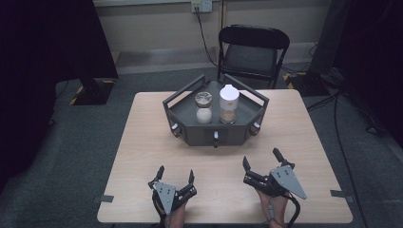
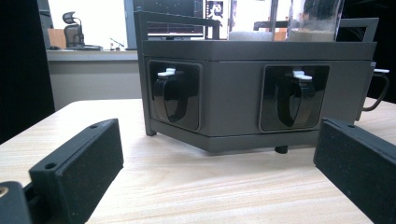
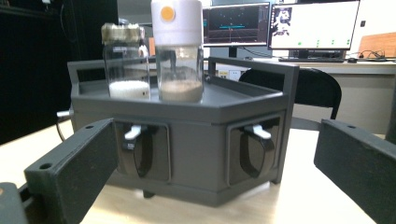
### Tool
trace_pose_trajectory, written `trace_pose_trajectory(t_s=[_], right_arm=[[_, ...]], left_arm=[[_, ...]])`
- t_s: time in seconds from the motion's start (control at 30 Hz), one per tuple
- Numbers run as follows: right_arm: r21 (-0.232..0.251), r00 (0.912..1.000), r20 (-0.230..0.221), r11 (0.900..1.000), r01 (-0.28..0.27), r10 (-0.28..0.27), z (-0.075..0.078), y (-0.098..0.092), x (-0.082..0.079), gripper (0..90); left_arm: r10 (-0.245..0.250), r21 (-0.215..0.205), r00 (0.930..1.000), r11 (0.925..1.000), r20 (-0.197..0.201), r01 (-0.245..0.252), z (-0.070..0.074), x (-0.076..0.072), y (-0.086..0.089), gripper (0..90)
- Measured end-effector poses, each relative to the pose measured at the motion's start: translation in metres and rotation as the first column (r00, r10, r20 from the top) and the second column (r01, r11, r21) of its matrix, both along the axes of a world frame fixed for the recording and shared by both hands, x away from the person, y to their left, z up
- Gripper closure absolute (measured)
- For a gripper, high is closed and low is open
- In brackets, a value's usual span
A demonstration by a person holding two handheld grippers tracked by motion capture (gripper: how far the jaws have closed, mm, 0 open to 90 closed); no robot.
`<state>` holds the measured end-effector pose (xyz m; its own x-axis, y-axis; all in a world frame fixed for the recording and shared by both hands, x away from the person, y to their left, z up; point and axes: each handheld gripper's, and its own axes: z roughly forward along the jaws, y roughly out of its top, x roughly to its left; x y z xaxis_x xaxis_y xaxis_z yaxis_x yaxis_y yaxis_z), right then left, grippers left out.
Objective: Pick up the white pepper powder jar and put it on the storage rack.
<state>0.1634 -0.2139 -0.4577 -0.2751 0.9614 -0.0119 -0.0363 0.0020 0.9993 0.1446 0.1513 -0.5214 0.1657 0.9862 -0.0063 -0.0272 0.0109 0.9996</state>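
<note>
Jars sit side by side on the top deck of the dark grey hexagonal tray stand (image 1: 190, 135): a gold-lidded glass jar (image 1: 203, 108) with white powder at the left, and a taller white-capped jar (image 1: 229, 103) with tan powder just beside it at its 3 o'clock. The stand rests on the worktop (image 1: 142, 142) toward its 12 o'clock edge, well apart from both tools.

Its side walls carry recessed black latch handles with white tips (image 3: 255, 151), and a raised rail (image 1: 183, 90) runs around part of the deck.

The left tool (image 1: 176, 173) sits at about 7 o'clock from the stand, jaws spread wide and holding nothing; the right tool (image 1: 260, 158) sits at about 5 o'clock, also wide and empty.

The main risk, as I judge it, is the jars standing so close: a wide jaw reaching for one could clip its neighbour and tip it. The tall capped jar looks top-heavy, so a low or off-centre squeeze may tilt it. A jaw coming in low could also catch the rail, and tugging a latch one-handed could drag the whole stand, rocking both jars.
</note>
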Motion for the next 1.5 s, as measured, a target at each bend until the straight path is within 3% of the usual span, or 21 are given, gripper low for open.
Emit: trace_pose_trajectory(t_s=[0.4, 0.77, 1.13, 1.5], right_arm=[[-0.014, 0.9998, 0.004, 1.0, 0.019, -0.019, -0.022, 0.004, -0.015, 0.0], [-0.058, 0.9998, 0.007, 0.998, 0.019, -0.019, -0.04, 0.013, -0.022, 0.0], [-0.044, 0.9989, -0.007, 0.998, 0.047, -0.047, -0.054, 0.014, -0.024, 0.0], [-0.026, 0.9986, -0.017, 0.998, 0.05, -0.051, -0.058, 0.013, -0.024, 0.0]], left_arm=[[0.0, 0.0, 1.0, 1.0, 0.0, 0.0, 0.0, 0.0, 0.0, 0.8], [0.0, -0.001, 1.0, 1.0, 0.0, 0.0, 0.0, 0.0, 0.0, 0.8], [0.0, -0.001, 1.0, 1.0, 0.0, 0.0, 0.0, 0.0, 0.0, 0.8], [0.0, 0.0, 1.0, 1.0, 0.0, 0.0, 0.0, 0.0, 0.0, 0.8]])
